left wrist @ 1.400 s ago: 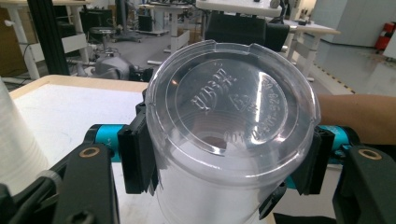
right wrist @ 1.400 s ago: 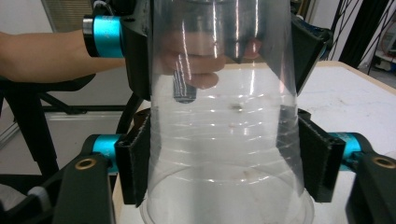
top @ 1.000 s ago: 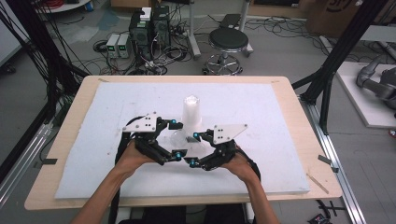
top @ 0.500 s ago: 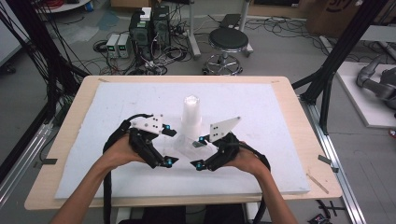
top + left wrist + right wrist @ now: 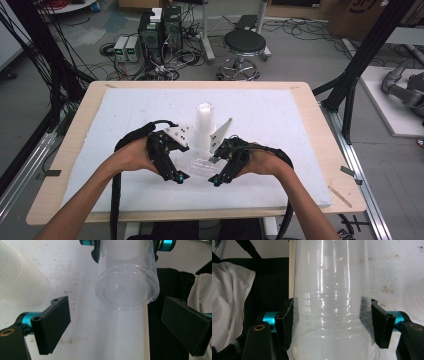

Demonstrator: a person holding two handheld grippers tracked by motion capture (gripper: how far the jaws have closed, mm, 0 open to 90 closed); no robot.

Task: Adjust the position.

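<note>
A clear cup (image 5: pixel 332 315) is held on its side just above the table (image 5: pixel 300 125), in front of the white cup stack (image 5: pixel 204 125). It is judged light, thin-walled, slippery and easily crushed, best gripped near the stiffer rim. The right gripper (image 5: pixel 332 325) is closed on it there, jaws against both walls. The left gripper (image 5: pixel 125 325) is spread wide, its jaws flanking the cup's base without touching.

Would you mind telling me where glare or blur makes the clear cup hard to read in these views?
Right gripper view: bright vertical glare streaks run down the clear cup. Left gripper view: its base is sharp, the stack of white cups soft-edged. High view: the cup nearly vanishes against the white mat.
</note>
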